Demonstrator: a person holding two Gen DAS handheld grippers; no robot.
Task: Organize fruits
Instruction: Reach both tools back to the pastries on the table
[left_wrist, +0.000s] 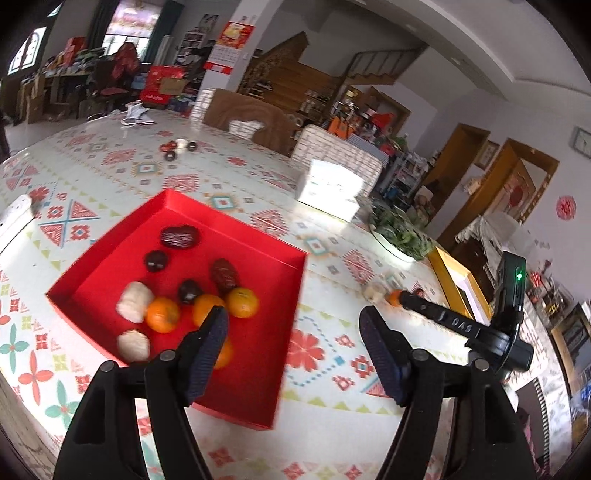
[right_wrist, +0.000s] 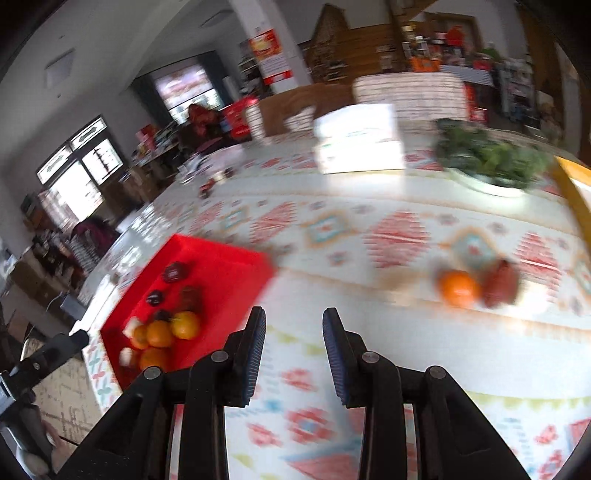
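Table (left_wrist: 236, 184) with a glossy patterned cloth in red, teal and yellow geometric motifs. On it: a shallow red cardboard tray (left_wrist: 258, 369), square-cornered with low walls, holding four oranges (left_wrist: 162, 314), two pale rough lumps (left_wrist: 133, 306), and several dark glossy or wrinkled red-brown fruits (left_wrist: 180, 236). Far side of the table: a white box (left_wrist: 328, 190), a white bowl of leafy greens (left_wrist: 400, 234), a yellow-rimmed tray (left_wrist: 448, 280) at the right edge, and a small cluster of dark and pale fruits (left_wrist: 177, 147) well away from the red tray. Loose on the cloth, apart from the red tray: one orange (right_wrist: 458, 288) touching a reddish-brown oblong fruit (right_wrist: 500, 282), both blurred. Chairs (left_wrist: 243, 114) stand behind the table. Left gripper (left_wrist: 293, 349): tilted downward over the near corner of the red tray, its ribbed dark-blue pads wide apart, nothing between them; one pad overlaps the nearest orange in view. Right gripper (right_wrist: 293, 352): angled down over bare cloth between the red tray and the loose orange, jaws parted only narrowly, holding nothing. In the left view its black body reaches toward the loose orange.
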